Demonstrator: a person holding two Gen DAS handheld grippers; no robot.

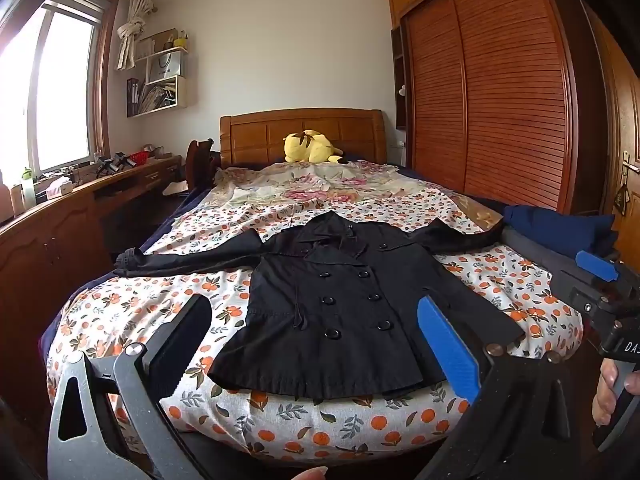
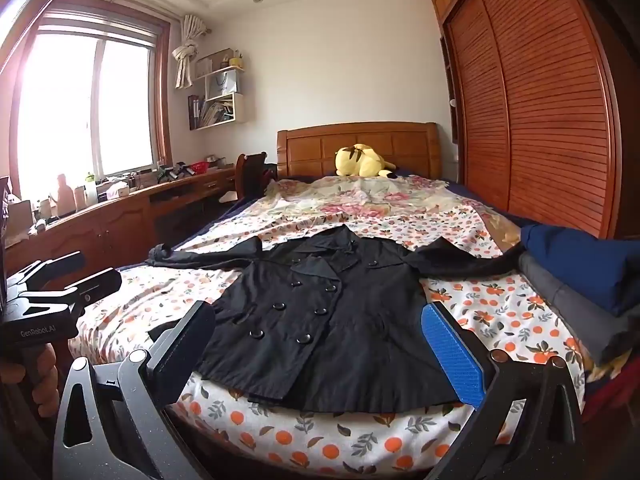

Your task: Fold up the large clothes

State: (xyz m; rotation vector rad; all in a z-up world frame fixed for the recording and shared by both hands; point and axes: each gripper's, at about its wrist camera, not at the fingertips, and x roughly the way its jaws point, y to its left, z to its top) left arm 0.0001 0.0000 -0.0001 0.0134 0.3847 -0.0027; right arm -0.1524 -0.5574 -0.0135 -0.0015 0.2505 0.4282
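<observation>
A: Status. Black double-breasted coat [image 1: 340, 312] lies face up and buttoned on the floral bedsheet [image 1: 132, 320], hem toward us at 6 o'clock, collar at 12. Sleeves spread out toward 9 and 3 o'clock. No fold made yet, by my reading: still the opening step.

B: Tools?

A: Left gripper [image 1: 316, 344] spread wide, holding nothing, hovering short of the hem. Right gripper [image 2: 320, 348] likewise wide and empty, near the hem at 6 o'clock. Neither touches cloth.

B: Next move?

A: Judgement only: bring a sleeve in over the chest first. The left sleeve [image 1: 188, 258] runs out to 9 o'clock with its cuff at the mattress edge; the right sleeve [image 2: 464, 258] ends against the stacked blue and grey clothes [image 2: 580, 276] at 3 o'clock. Each needs a pinch near the cuff.

B: Risks?

A: Thick fabric, may slip from a shallow pinch. The right cuff is partly hidden by the stack, so I can't say how free it is.

B: Other items?

A: Yellow plush toy [image 1: 310, 146] at 12 o'clock by the headboard, well apart.
</observation>
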